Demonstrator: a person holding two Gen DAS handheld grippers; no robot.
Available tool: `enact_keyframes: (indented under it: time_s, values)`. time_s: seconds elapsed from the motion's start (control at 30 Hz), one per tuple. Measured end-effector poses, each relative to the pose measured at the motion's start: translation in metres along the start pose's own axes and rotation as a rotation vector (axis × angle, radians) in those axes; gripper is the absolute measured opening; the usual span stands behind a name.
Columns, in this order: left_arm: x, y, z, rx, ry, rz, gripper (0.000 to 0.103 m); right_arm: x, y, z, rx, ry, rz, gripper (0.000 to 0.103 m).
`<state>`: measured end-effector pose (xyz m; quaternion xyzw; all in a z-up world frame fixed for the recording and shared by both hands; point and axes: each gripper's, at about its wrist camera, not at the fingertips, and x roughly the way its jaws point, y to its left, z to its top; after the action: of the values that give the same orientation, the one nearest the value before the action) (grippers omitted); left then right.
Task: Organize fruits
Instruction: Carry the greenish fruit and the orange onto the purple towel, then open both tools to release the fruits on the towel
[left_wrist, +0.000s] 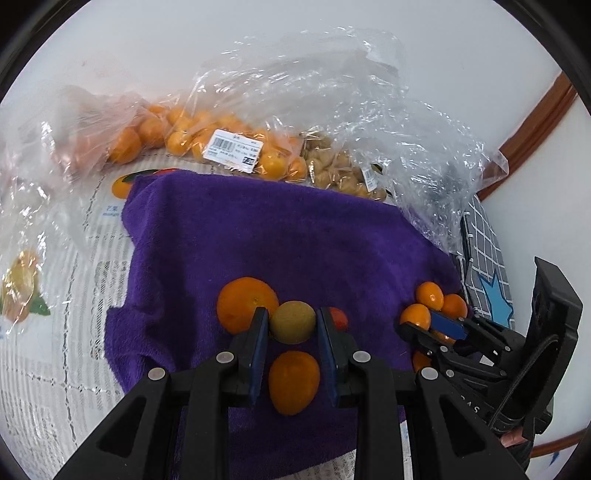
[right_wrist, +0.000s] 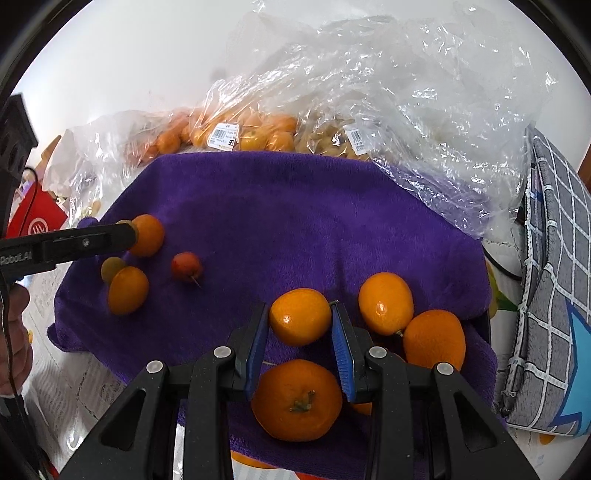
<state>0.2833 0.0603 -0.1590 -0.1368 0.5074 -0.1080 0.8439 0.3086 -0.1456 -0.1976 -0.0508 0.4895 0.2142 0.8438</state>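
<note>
Oranges are heaped at the purple towel's (right_wrist: 295, 206) four o'clock; bagged fruit (right_wrist: 236, 136) waits at twelve. The left gripper (left_wrist: 291, 325) closes around a greenish fruit (left_wrist: 292, 322), and the right gripper (right_wrist: 300, 317) brackets a small orange (right_wrist: 300, 316); firm grip unclear on both.

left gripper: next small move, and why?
Probably close the left gripper on the round greenish-brown fruit. That fruit sits between the open blue-padded fingers on the purple fleece towel, with a large orange crowding the left finger, so a gentle squeeze seems safest before lifting.
</note>
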Motion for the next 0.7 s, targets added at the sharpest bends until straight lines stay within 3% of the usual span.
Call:
enact_keyframes:
  time_s: [0.37, 0.7]
  values:
    - [0.011, -0.020, 0.002, 0.085, 0.047, 0.031, 0.025, -0.027, -0.004, -0.007, -0.025, -0.058, -0.063, 0.051]
    - [0.018, -0.034, -0.011, 0.125, 0.079, 0.038, 0.025, -0.068, -0.016, -0.022, -0.002, -0.126, -0.105, 0.056]
